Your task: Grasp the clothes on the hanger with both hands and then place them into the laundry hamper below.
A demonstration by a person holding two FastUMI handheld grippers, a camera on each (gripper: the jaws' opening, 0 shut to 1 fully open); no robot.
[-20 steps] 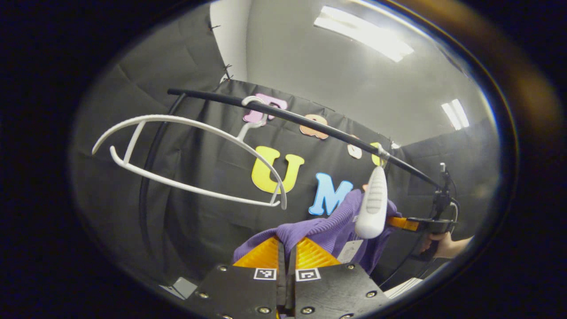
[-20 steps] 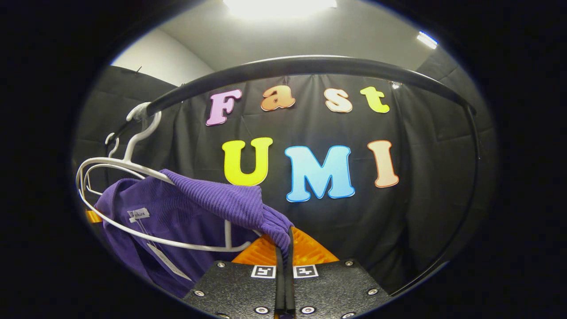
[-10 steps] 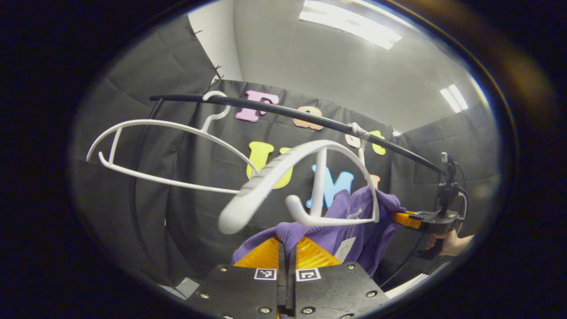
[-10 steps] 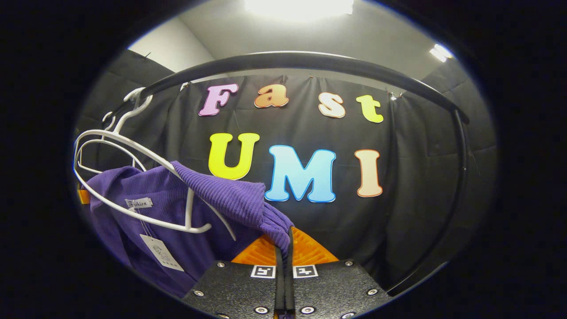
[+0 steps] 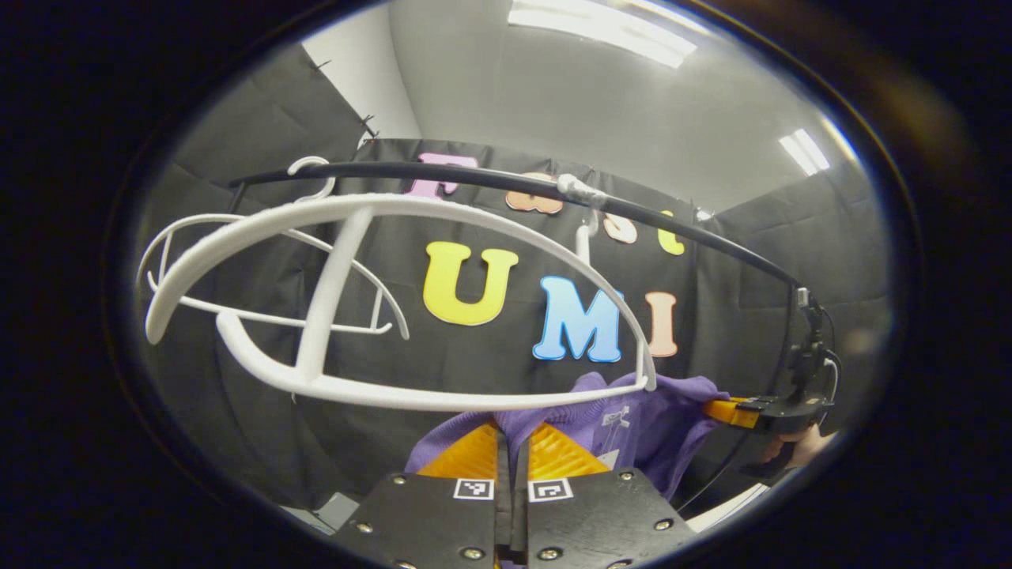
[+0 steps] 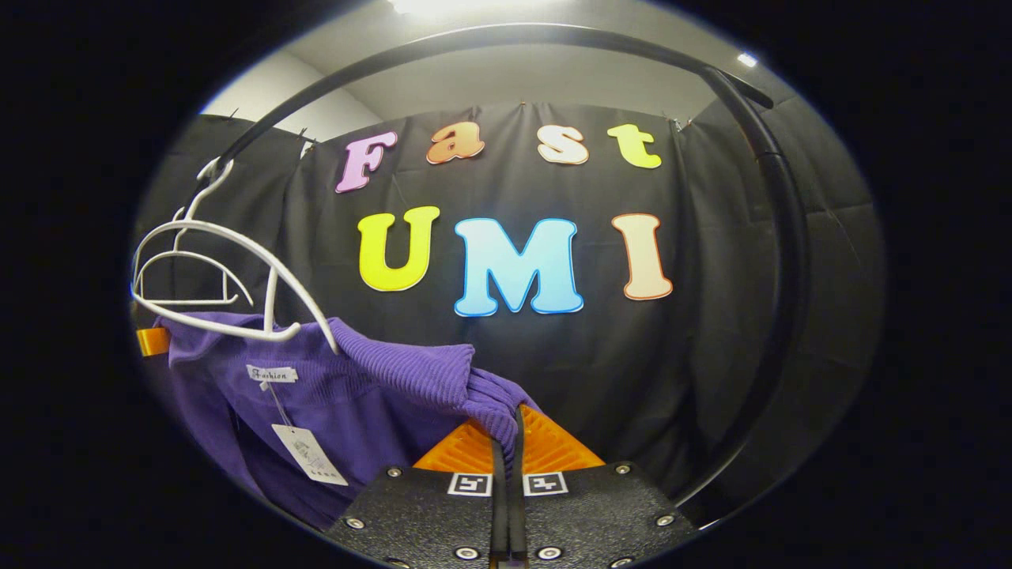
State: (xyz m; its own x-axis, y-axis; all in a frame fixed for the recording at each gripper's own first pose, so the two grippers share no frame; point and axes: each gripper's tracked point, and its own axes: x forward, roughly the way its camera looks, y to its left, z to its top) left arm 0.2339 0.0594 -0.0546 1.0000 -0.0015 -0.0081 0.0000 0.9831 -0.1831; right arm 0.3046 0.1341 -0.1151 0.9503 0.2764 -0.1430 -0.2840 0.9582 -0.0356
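A purple knit garment [image 5: 632,411] sags between my two grippers, just below a white plastic hanger [image 5: 332,269] that hangs bare on the black rail [image 5: 474,172]. My left gripper [image 5: 512,433] is shut on one bunched edge of the garment. My right gripper [image 6: 506,425] is shut on the other ribbed edge of the garment [image 6: 340,395], whose neck label and paper tag [image 6: 308,454] face me. In the left gripper view the right gripper [image 5: 731,411] shows at the far right, held by a hand [image 5: 791,449]. The left gripper [image 6: 150,341] shows at the garment's far end.
A second bare white hanger [image 5: 237,273] hangs farther along the rail. Both hangers [image 6: 213,269] sit above the garment at the left of the right gripper view. The rail bends down into a black post [image 6: 783,237] on the right. Black cloth walls close the back.
Both grippers have gone down with the garment, which has slid off the near hanger. That hanger has swung round broadside and now hangs bare above the cloth.
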